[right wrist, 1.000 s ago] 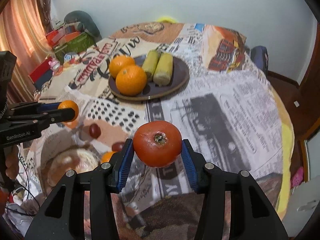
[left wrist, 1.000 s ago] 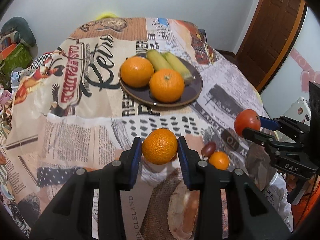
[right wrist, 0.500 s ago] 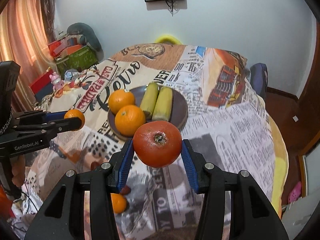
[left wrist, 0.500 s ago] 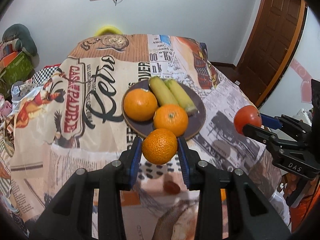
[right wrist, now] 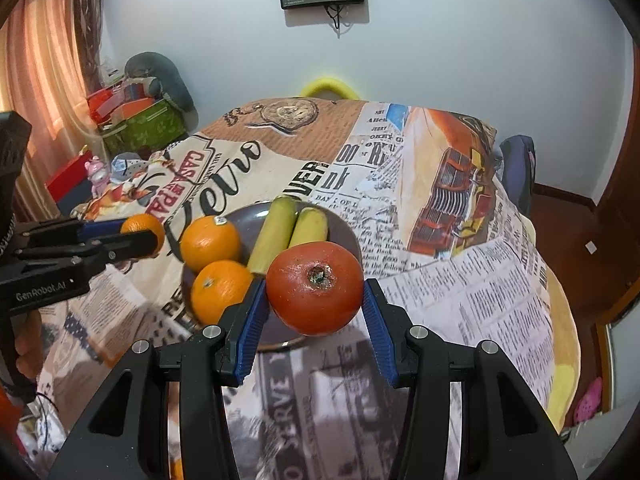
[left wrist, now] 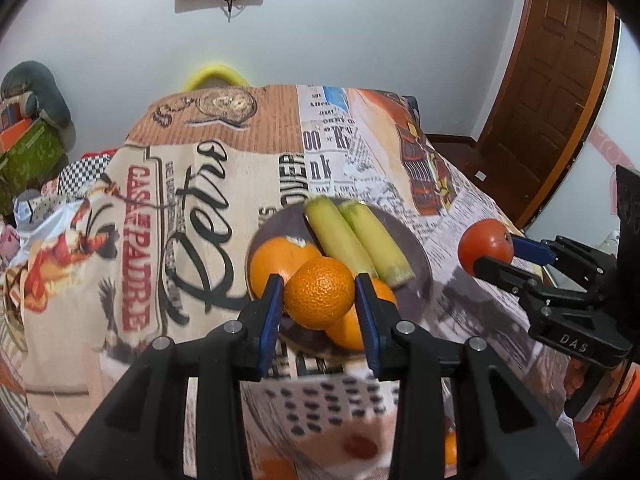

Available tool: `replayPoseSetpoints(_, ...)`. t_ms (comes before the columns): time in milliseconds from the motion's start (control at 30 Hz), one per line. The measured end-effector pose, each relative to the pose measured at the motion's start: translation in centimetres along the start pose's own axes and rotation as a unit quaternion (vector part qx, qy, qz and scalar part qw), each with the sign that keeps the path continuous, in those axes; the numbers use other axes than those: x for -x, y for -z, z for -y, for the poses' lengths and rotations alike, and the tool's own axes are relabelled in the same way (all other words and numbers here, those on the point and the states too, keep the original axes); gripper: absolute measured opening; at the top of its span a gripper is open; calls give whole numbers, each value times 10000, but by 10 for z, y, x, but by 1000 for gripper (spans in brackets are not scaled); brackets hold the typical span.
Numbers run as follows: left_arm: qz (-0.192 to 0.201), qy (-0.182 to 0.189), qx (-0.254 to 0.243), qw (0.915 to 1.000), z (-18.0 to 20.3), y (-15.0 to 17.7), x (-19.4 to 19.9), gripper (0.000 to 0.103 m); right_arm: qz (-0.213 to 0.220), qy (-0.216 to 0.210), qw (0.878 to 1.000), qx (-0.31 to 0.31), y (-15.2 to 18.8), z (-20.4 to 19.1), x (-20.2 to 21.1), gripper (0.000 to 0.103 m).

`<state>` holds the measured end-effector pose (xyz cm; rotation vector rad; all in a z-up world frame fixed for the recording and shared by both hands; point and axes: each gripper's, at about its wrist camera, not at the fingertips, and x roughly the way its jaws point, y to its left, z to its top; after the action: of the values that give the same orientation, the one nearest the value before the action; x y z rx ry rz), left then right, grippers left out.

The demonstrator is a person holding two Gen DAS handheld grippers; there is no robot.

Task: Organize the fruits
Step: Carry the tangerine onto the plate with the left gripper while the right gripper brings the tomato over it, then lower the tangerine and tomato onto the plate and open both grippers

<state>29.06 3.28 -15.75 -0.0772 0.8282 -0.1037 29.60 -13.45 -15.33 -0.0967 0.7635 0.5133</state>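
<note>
My left gripper [left wrist: 320, 298] is shut on a small orange [left wrist: 319, 293] and holds it above the near rim of a dark plate [left wrist: 418, 280]. The plate holds two oranges [right wrist: 210, 243] and two yellow-green corn cobs [left wrist: 352, 240]. My right gripper [right wrist: 315, 294] is shut on a red tomato [right wrist: 315, 287], held above the plate's near right side [right wrist: 344, 232]. The tomato also shows at the right of the left wrist view [left wrist: 485, 247]. The left gripper with its orange shows at the left of the right wrist view [right wrist: 142, 232].
The table wears a newspaper-print cloth [left wrist: 180, 208]. Small fruits lie near the front edge: a dark red one [left wrist: 360, 446] and an orange one [left wrist: 450, 448]. Clutter and boxes [right wrist: 136, 120] stand left of the table; a wooden door [left wrist: 548, 80] is at the right.
Both grippers have lifted and moved forward toward the plate, each still holding its fruit. The plate now sits directly behind the held orange and the held tomato.
</note>
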Motion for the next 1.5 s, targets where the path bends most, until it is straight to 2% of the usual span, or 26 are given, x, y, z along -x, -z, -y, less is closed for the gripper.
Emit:
replayPoseSetpoints(367,0,79,-7,10000,2,-30,-38,36,-78,118,9998,126,-23,12,-43,45)
replayPoseSetpoints(667,-249,138,10,9996,9,-29,-75,36,-251,75,9996,76,-30,16,-75,45)
replayPoseSetpoints(900,-278,124,48,9995,6,-27,-84,36,-459,157,9988,102,-28,18,-93,45)
replayPoseSetpoints(1167,-280,84,-4,9996,10,-26,-86,37,-566,126,9983,87,-28,19,-95,49)
replayPoseSetpoints(1267,-305,130,34,9994,9,-27,-84,39,-539,198,9982,197,-27,16,-92,59)
replayPoseSetpoints(1500,-246,144,116,9995,8,-26,-69,39,-413,182,9988,167,-26,14,-71,60)
